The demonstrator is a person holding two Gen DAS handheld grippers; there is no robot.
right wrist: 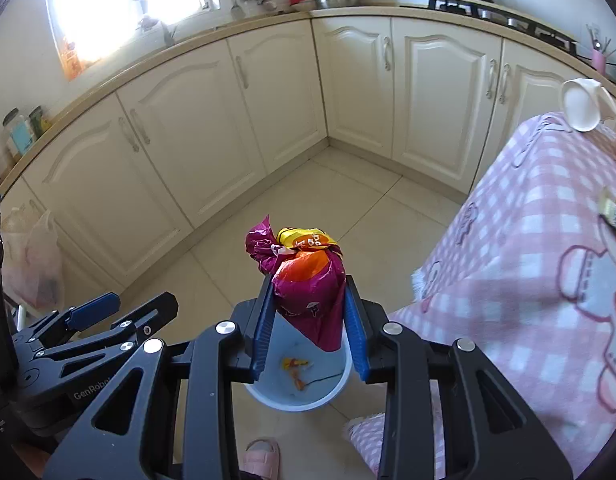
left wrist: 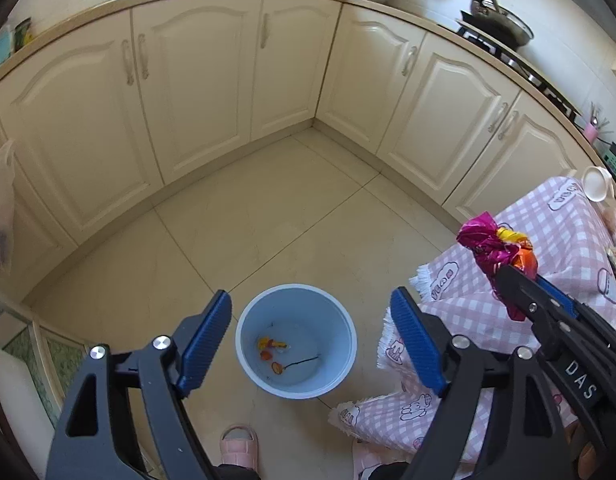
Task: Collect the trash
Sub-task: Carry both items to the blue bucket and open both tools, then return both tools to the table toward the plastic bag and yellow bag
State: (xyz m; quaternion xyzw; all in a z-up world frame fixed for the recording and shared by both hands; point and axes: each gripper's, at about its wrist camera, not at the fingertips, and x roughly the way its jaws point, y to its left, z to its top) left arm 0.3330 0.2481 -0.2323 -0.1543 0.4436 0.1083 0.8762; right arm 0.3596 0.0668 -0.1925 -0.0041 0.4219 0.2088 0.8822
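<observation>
Down at the floor, a pink slipper (left wrist: 239,446) pokes in at the bottom edge, cut off at the heel. Just past it stands the blue bin (left wrist: 295,340), its rim clear in the left wrist view; the right wrist view hides the near half of it (right wrist: 295,396) behind the gripper. A few scraps (left wrist: 272,350) lie on its bottom, yellow and orange with a thin dark stem, too small to name.

The left gripper (left wrist: 310,338) hangs over the bin with its blue pads spread wide and nothing between them. The right gripper (right wrist: 310,320) has its pads pressed in on a crumpled wrapper (right wrist: 303,276), magenta with an orange and yellow patch; the print on it is unreadable. From the left wrist view the wrapper (left wrist: 494,248) juts out above the gripper's tip, near the table edge and off to the right of the bin. From the right wrist view it sits over the bin's mouth, so I cannot tell how it truly lines up.

To the right, a pink checked cloth (right wrist: 528,240) drapes the table, with a white cup (right wrist: 582,106) at its far corner. A packet (right wrist: 614,210) is cut off at the frame edge.

Farther back, cream cabinets (left wrist: 195,92) run round the corner. A plastic bag (right wrist: 35,264) hangs on the left, its contents blurred.
</observation>
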